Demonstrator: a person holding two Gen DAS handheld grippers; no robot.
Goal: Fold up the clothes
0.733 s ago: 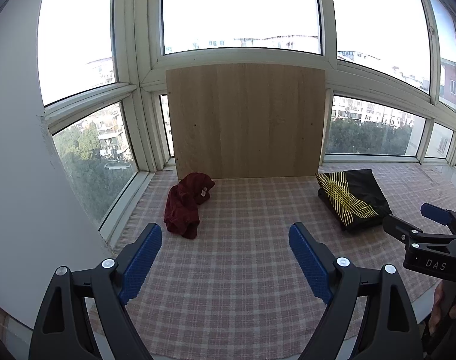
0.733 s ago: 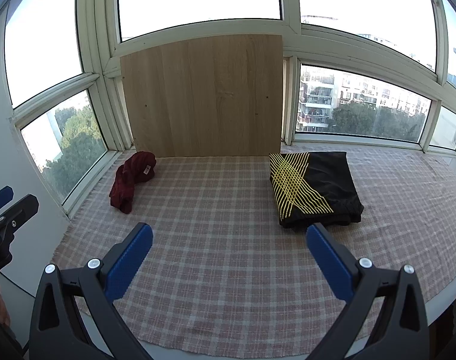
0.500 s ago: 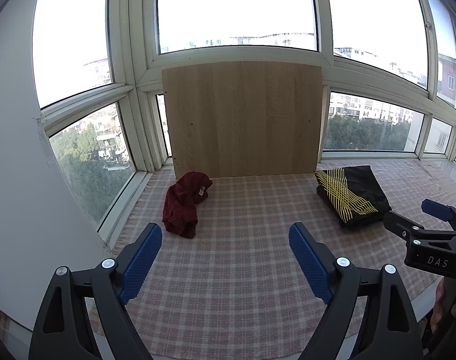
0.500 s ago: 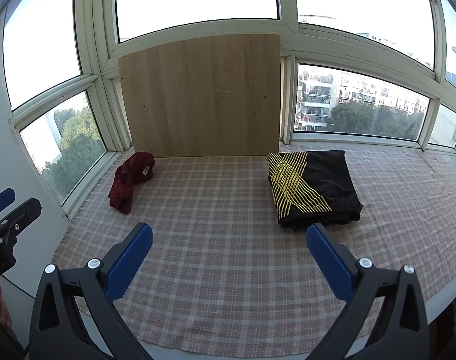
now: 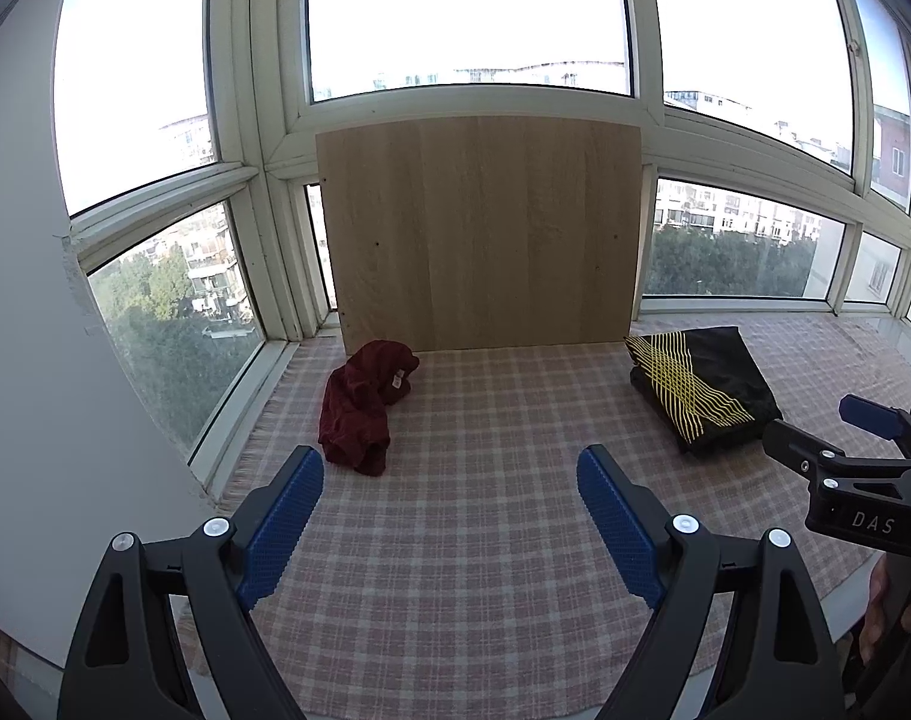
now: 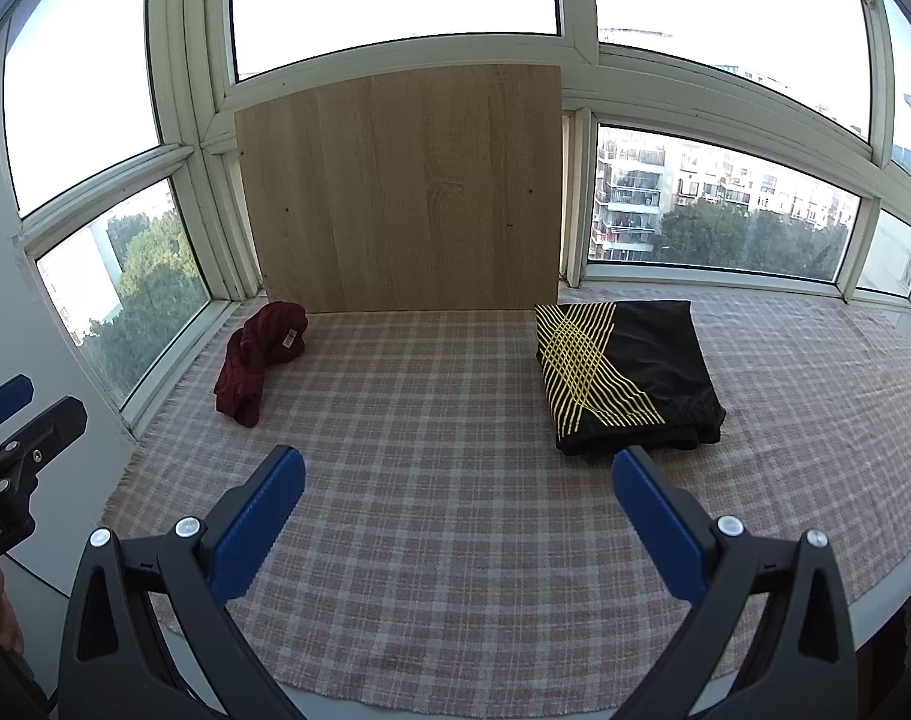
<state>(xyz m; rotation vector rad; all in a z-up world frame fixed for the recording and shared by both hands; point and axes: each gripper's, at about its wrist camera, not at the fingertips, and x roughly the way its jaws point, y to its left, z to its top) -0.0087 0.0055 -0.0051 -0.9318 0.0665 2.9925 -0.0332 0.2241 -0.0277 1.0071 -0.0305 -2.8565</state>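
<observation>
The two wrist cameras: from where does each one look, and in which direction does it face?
Left wrist: sits behind the open left gripper, tilted down over the checked cloth toward the crumpled red garment; the right gripper shows at the right edge.
Right wrist: sits behind the open right gripper, facing the folded black garment; the left gripper shows at the left edge.
Shared: both garments, the cloth, the wooden board and the windows.

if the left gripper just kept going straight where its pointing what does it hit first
Probably the bare plaid cloth. The open left gripper tilts down at it, nothing between its fingers. The red garment lies left of that line, the wooden board farther back; depth is unclear.
</observation>
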